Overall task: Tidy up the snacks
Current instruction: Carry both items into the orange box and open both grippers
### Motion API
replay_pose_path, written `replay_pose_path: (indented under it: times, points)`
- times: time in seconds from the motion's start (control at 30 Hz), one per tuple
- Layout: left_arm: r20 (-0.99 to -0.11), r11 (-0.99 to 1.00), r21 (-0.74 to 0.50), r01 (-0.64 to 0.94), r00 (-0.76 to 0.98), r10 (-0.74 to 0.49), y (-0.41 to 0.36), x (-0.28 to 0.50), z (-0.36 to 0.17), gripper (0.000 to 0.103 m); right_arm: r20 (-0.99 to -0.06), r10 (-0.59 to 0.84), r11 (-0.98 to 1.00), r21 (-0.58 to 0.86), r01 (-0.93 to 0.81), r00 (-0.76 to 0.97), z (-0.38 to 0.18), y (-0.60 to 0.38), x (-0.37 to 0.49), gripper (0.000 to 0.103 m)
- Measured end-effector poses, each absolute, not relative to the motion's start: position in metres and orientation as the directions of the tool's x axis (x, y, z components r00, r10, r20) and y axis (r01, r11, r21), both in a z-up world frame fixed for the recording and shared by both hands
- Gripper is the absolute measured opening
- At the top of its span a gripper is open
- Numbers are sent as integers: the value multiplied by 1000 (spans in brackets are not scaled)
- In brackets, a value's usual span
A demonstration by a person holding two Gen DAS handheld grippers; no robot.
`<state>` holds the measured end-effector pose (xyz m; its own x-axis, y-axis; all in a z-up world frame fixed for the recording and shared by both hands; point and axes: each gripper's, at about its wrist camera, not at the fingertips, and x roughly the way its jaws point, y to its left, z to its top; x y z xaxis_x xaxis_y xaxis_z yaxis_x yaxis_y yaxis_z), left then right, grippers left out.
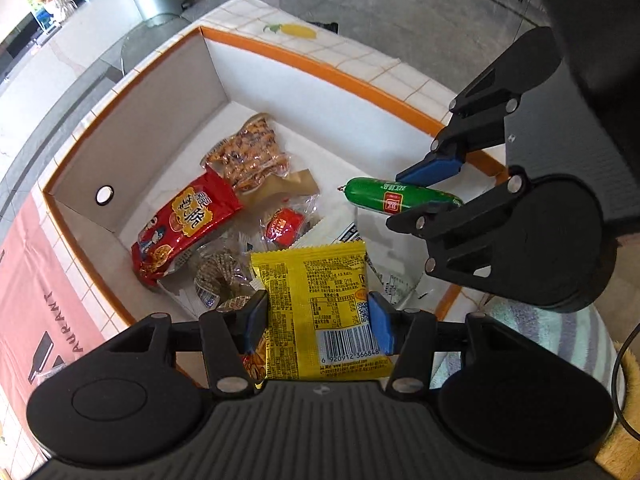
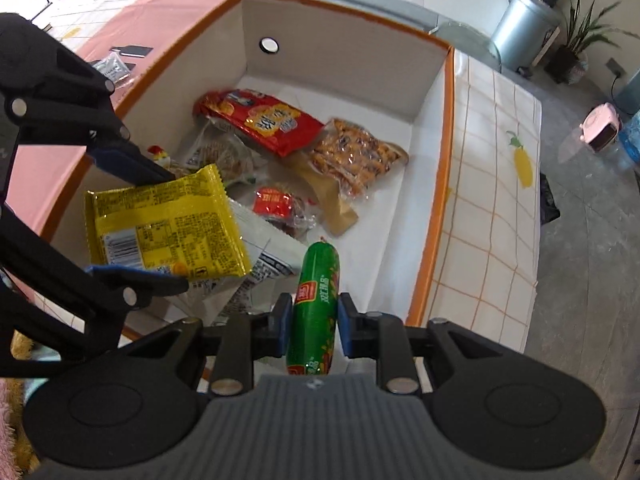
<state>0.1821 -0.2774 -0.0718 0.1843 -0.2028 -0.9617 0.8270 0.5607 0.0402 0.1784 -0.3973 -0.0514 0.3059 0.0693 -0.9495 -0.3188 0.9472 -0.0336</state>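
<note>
Yellow packet: flat foil sachet, barcode side up, clamped between the blue pads of the left gripper; held over the near edge of the box, above the pile.

Green sausage: plastic-cased stick, pinched at mid-length by the right gripper, nose pointing into the box; held just beside the yellow packet, over the white floor.

Box: orange-rimmed, white-lined, open top, standing on a checked tablecloth. Contents: red cracker bag, clear bag of brown snacks, small red-labelled sweet, a few further clear wrappers.

Step in hand, by judgement: depositing, both items carried over the box and not yet let go.

Next move calls for: lowering each into bare floor space, the sausage toward the free right side, then parting the fingers.
</note>
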Motion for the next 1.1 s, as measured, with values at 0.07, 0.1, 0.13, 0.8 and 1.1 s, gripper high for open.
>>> replay_pose_path:
  times: [0.07,0.1,0.13,0.8,1.1]
  points:
    - [-963,564,37,825,181,-201,-278,184,-75,60,-954,78,949,-19,-315,290,-54,-400,181,21]
    - [-964,566,33,824,177,-201,-278,185,-77,60,-956,82,950,-11,-312,283,-56,-402,183,21]
    - [-965,567,29,823,171,-199,-277,186,-79,60,-957,87,952,-2,-307,276,-58,-403,184,21]
    - [-958,600,13,800,182,-222,-261,187,-73,75,-963,48,946,-42,-322,265,-48,-393,189,32]
    - [-928,652,12,758,251,-275,-242,183,-42,76,-950,35,953,-61,-296,310,-24,-386,182,42]
